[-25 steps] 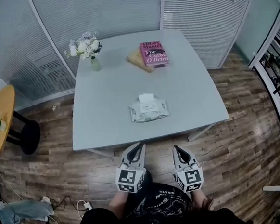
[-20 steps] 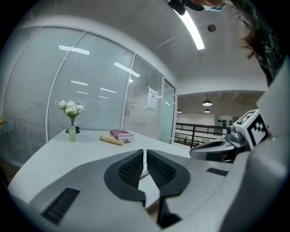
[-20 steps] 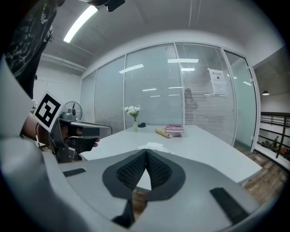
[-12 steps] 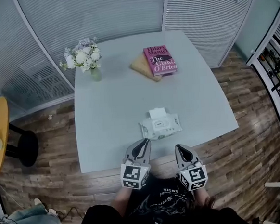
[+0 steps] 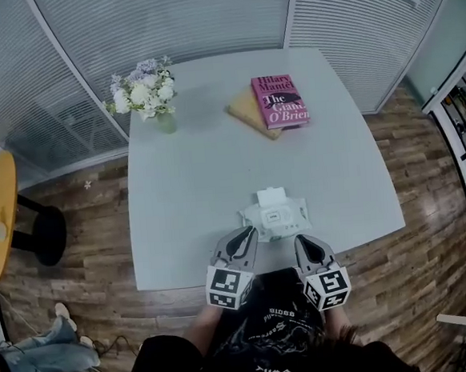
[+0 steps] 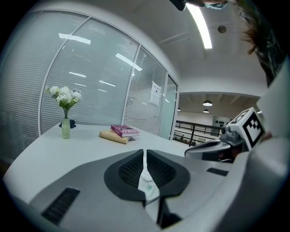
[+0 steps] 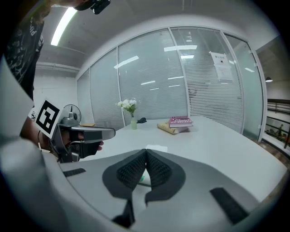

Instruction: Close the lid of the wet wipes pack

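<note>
Nothing of the job is done yet. The white soft-plastic wet wipes pack (image 5: 274, 220) lies flat close to the near edge of the pale grey table (image 5: 185, 185), a little right of the middle. Its small white flip lid (image 5: 271, 195) is folded back open on the far side. The left claw (image 5: 249, 233) and right claw (image 5: 302, 241) are both pressed together and empty, poised at the near edge just short of the pack. Pressing the lid down shut is what remains, I'd say.
</note>
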The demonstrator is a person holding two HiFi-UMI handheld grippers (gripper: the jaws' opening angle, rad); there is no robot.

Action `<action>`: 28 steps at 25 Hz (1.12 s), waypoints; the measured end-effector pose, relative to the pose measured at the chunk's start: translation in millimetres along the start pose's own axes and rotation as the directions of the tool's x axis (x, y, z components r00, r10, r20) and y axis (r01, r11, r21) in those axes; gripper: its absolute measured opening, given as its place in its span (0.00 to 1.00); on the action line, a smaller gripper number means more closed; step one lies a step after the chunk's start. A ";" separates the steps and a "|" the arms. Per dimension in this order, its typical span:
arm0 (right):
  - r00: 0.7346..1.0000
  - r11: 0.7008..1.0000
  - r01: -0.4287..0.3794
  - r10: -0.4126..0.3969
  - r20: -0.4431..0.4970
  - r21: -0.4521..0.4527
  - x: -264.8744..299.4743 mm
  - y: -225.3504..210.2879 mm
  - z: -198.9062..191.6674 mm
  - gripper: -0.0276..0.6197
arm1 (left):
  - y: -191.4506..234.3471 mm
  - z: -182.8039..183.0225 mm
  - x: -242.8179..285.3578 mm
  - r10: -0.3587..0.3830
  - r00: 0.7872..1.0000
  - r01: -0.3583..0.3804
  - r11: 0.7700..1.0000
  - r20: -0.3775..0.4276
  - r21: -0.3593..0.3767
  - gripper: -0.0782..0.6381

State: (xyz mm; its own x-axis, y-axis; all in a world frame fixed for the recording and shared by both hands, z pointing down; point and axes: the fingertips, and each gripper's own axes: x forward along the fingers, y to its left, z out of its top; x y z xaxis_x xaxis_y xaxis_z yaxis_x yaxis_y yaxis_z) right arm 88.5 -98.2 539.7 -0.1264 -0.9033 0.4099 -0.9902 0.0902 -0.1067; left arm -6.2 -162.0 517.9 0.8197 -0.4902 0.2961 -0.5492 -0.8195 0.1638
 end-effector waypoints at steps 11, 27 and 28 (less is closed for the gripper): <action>0.988 0.987 -0.155 0.154 -0.019 -0.044 56.3 -31.6 36.6 0.04 | 14.9 5.1 35.4 0.108 0.993 -0.109 0.993 -0.048 -0.038 0.14; 0.884 0.919 -0.394 0.370 -0.284 -0.031 138.0 -75.5 29.3 0.33 | 30.6 -30.5 58.2 0.203 0.962 -0.217 0.975 -0.185 -0.057 0.14; 0.875 0.914 -0.404 0.374 -0.306 -0.037 143.6 -76.5 26.2 0.33 | 31.8 -32.9 59.7 0.205 0.959 -0.220 0.974 -0.193 -0.056 0.14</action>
State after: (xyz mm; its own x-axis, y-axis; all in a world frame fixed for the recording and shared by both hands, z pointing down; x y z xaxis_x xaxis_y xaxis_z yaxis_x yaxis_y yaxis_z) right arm 147.6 -245.8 583.0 -0.4993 -0.6288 0.5962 -0.8564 0.4628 -0.2291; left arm 19.9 -207.6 571.7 0.6423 -0.5813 0.4995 -0.7243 -0.6735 0.1475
